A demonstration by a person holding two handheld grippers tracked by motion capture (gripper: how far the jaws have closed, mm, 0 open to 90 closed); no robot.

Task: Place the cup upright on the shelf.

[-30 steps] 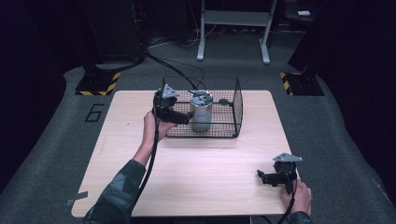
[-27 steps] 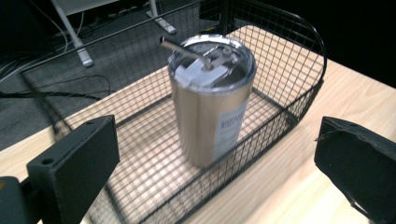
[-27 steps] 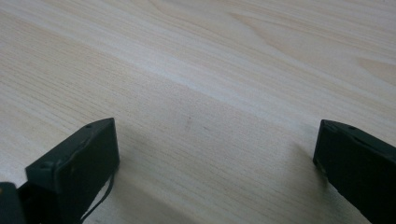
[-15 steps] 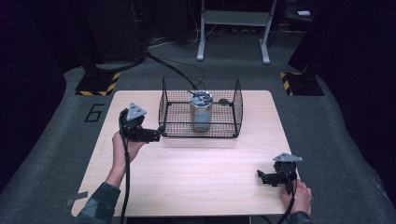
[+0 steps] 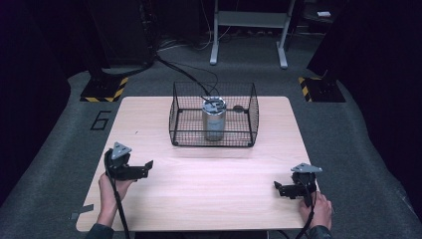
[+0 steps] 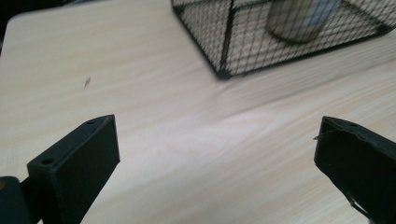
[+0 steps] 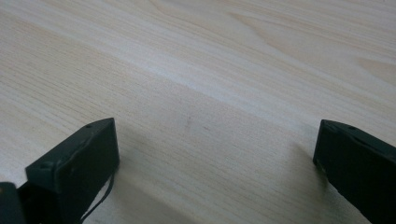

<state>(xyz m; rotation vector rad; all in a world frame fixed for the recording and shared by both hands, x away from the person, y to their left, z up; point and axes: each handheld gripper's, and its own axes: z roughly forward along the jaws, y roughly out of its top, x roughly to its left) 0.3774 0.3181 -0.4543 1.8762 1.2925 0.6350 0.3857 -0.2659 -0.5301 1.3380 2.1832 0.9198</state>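
On the bench (image 5: 164, 124), can (image 5: 214, 119) stands upright inside wire basket (image 5: 249, 117), left gripper (image 5: 144, 168) and right gripper (image 5: 279, 188) both spread, empty, well apart (placement looks finished; next probably just idle).

L gripper (image 5: 148, 164) pulled back from basket (image 5: 214, 115), empty

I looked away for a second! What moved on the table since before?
The left gripper pulled back from the wire basket toward the person, to the table's near left side, fingers open and empty. The can it was next to stayed standing in the basket. The right gripper stayed at the near right corner.
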